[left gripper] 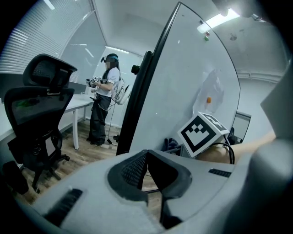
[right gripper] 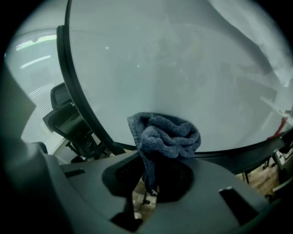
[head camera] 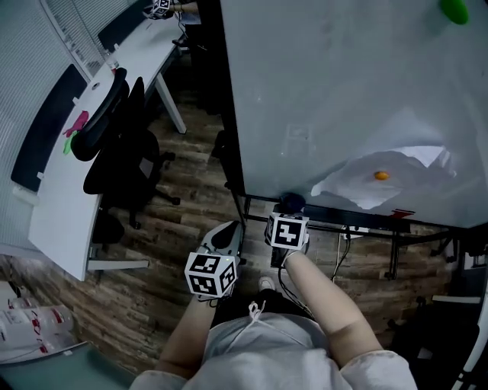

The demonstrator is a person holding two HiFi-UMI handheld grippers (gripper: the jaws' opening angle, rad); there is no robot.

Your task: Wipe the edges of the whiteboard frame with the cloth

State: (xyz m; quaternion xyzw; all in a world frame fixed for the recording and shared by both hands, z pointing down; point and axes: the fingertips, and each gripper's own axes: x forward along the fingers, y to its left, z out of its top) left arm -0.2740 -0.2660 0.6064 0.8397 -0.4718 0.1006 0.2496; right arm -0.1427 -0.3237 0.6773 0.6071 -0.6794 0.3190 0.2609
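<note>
The whiteboard (head camera: 343,91) stands upright, with its black frame running down the left edge (head camera: 232,114) and along the bottom (head camera: 358,217). My right gripper (head camera: 290,213) is shut on a bunched blue-grey cloth (right gripper: 165,135), which is pressed near the frame's lower left corner (right gripper: 107,144). The cloth (head camera: 292,202) shows as a dark lump just under the board. My left gripper (head camera: 226,238) hangs lower and to the left, away from the board, with its jaws (left gripper: 147,155) shut and nothing between them. The left gripper view shows the right gripper's marker cube (left gripper: 203,132) and the cloth (left gripper: 171,144).
A black office chair (head camera: 114,145) and a white desk (head camera: 76,175) stand left of the board. A sheet of paper (head camera: 404,179) with an orange magnet (head camera: 381,175) and a green magnet (head camera: 455,9) sit on the board. Another person (left gripper: 104,103) stands behind it. Stand bars and cables (head camera: 347,244) run beneath.
</note>
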